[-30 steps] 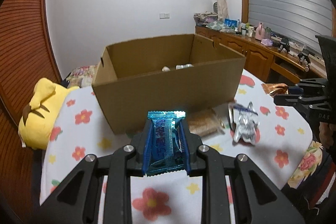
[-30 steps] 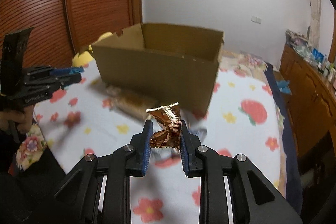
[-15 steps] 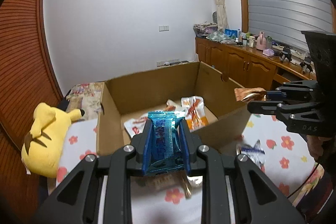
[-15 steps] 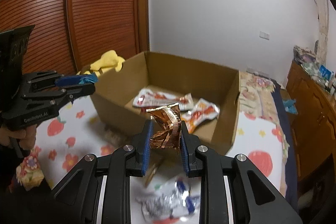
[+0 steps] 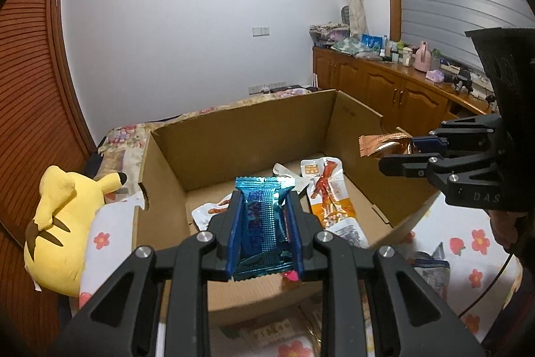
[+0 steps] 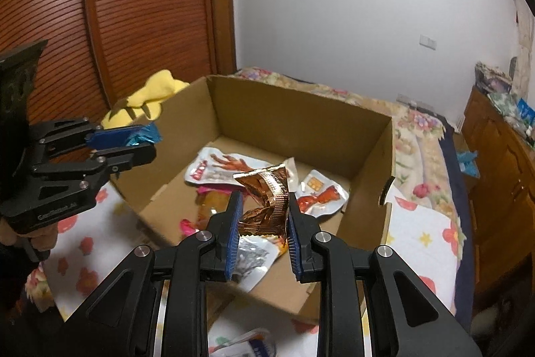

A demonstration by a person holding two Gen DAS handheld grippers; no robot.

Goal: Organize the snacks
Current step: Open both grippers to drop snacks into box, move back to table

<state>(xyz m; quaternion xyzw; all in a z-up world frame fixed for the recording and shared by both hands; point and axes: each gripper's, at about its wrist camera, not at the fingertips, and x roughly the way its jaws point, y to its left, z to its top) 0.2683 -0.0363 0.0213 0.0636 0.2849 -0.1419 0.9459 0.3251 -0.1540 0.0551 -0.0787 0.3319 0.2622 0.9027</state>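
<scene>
My left gripper is shut on a blue foil snack packet and holds it over the near edge of the open cardboard box. My right gripper is shut on a crumpled copper foil packet and holds it above the box. Several white and orange snack packets lie on the box floor. The right gripper with its copper packet shows at the right of the left wrist view. The left gripper shows at the left of the right wrist view.
The box stands on a white cloth with red flowers. A silver and blue packet and a tan packet lie on the cloth outside the box. A yellow plush toy lies left of the box. A wooden cabinet runs along the right wall.
Both grippers have risen and moved forward from table level to above the open box, each still holding its packet. The box's inside with its packets has come into view.
</scene>
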